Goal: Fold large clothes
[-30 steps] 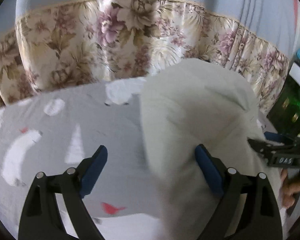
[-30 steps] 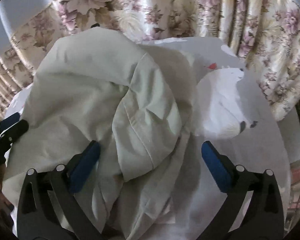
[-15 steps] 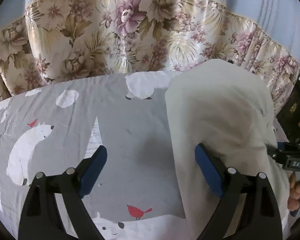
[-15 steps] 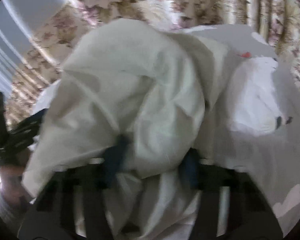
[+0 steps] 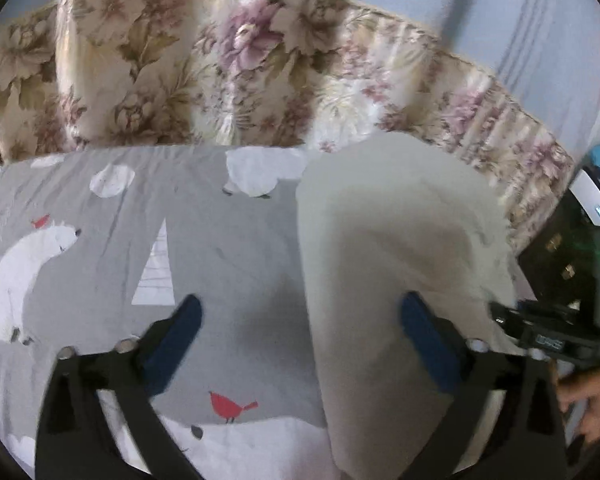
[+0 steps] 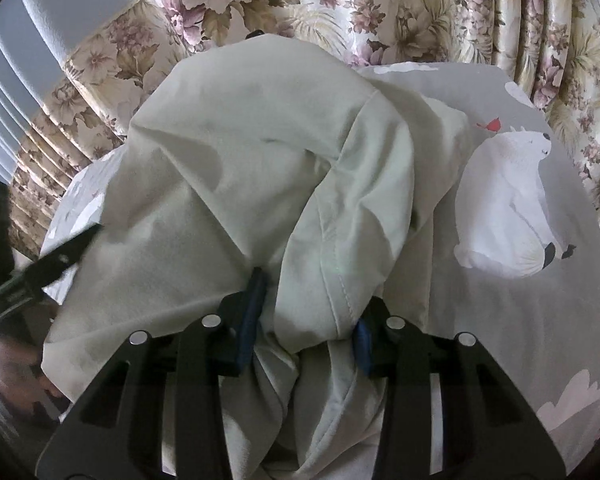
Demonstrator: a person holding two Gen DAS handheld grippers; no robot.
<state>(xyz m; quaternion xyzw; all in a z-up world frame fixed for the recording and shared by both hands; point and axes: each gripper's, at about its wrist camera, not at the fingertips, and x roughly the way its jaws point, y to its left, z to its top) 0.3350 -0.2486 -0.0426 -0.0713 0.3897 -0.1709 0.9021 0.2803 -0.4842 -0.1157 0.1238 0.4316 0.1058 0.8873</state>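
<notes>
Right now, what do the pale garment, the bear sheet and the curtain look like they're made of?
The garment looks like thin woven cotton, matte, with soft creases and a stitched hem. The sheet seems a smooth printed cotton, matte and flat. The curtain looks like satin-type polyester, judging by the glossy streaks along its pleats.

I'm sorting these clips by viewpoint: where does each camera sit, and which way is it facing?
Left wrist: rides the left gripper, facing forward over the bear-print sheet toward the floral curtain; jaws open, a hand at right.
Right wrist: rides the right gripper, facing the pale garment bunched between its closed fingers.
Shared: garment, sheet and curtain; each view catches the other gripper at its edge.
</notes>
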